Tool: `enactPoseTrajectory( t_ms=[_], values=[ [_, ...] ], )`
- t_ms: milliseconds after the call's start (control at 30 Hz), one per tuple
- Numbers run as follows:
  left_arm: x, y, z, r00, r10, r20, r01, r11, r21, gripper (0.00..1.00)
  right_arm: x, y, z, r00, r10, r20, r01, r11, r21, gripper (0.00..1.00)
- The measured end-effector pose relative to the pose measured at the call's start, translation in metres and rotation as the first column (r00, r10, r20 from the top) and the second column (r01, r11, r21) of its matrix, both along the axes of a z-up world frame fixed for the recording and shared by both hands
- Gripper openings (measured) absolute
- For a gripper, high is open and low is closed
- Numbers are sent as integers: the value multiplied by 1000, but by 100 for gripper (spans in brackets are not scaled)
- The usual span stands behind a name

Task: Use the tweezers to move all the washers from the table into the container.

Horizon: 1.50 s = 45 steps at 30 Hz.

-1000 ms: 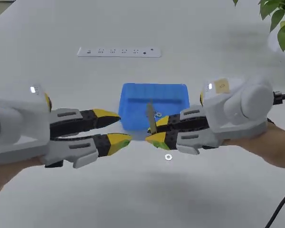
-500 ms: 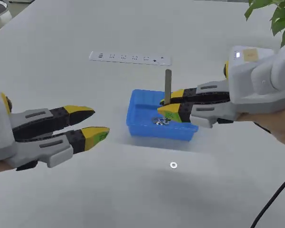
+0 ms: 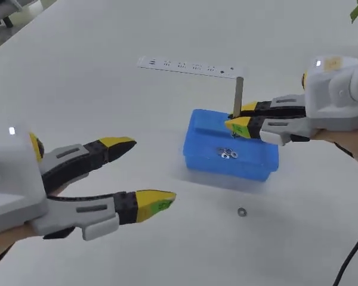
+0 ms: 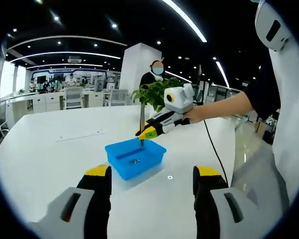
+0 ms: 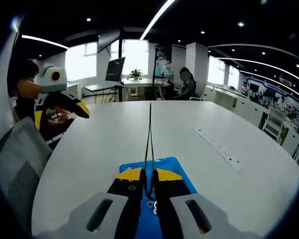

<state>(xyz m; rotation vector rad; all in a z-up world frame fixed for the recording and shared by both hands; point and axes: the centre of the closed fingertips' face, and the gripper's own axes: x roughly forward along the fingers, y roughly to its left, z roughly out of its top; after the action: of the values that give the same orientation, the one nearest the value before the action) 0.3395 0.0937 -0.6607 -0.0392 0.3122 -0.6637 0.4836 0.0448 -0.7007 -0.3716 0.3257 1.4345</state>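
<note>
While the right tongs [image 3: 237, 126] hang over the blue container [image 3: 197, 156], clamped shut on the tweezers [image 3: 238, 95], the left tongs [image 3: 150, 169] sit wide open and empty, well off to the side above the desk [image 3: 95, 89]. The tweezers stand nearly upright, blunt end up, working end down towards the tray. A small cluster of washers [image 3: 228, 154] lies on the container floor, and one washer [image 3: 241, 211] lies flat on the desk just in front of the container.

That loose one looks like a tricky customer: thin, light, hard metal, likely slick, and flat against a smooth top with no edge standing proud. My call is one tweezer tip through the hole and the other outside the rim, with a gentle squeeze, because too much pressure could flick it away. The tweezers are slim and springy, so they could twist where the tongs pinch them.

What's hard to read: the tweezer tips are hidden below the tongs, so I cannot tell whether they carry a washer. The washers in the tray blur together, too small to count. Behind it, a power strip [image 3: 185, 65] lies on the desk.
</note>
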Motion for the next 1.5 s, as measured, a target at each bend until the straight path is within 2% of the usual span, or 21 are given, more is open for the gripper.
enactPoseTrajectory(
  t_ms=[167, 300, 433, 567, 733, 1100, 1300, 1400, 1500],
  values=[
    [-3, 1, -4, 1000, 7, -15, -7, 1000, 13, 81, 7, 8, -21, 1000, 0, -13, 0, 1000, -31, 9],
    [-3, 4, -5, 1000, 23, -21, -23, 1000, 19, 88, 8, 13, -30, 1000, 3, -15, -3, 999, -41, 9],
    [-3, 5, -4, 999, 30, -23, -29, 999, 17, 90, 8, 16, -37, 999, 5, -36, -6, 999, -42, 9],
    [-2, 7, -3, 998, 58, -25, -58, 998, 15, 99, 8, 17, -46, 999, -6, -45, 4, 999, -47, 9],
    [-4, 8, -5, 998, 55, -34, -54, 998, 23, 99, 8, 14, -56, 999, -11, -49, 8, 998, -68, 9],
    [-4, 5, -6, 998, 48, -42, -47, 998, 29, 99, 8, 9, -63, 998, -35, -60, 30, 996, -87, 10],
    [-7, 3, -7, 997, 52, -50, -51, 998, 25, 99, 8, 6, -66, 998, -38, -54, 32, 994, -103, 10],
    [-9, 4, -7, 997, 55, -53, -54, 998, 24, 99, 10, 6, -63, 997, -46, -54, 41, 994, -97, 10],
    [-9, 4, -5, 997, 59, -52, -58, 998, 21, 99, 13, 6, -54, 995, -66, -68, 61, 996, -68, 10]
  ],
)
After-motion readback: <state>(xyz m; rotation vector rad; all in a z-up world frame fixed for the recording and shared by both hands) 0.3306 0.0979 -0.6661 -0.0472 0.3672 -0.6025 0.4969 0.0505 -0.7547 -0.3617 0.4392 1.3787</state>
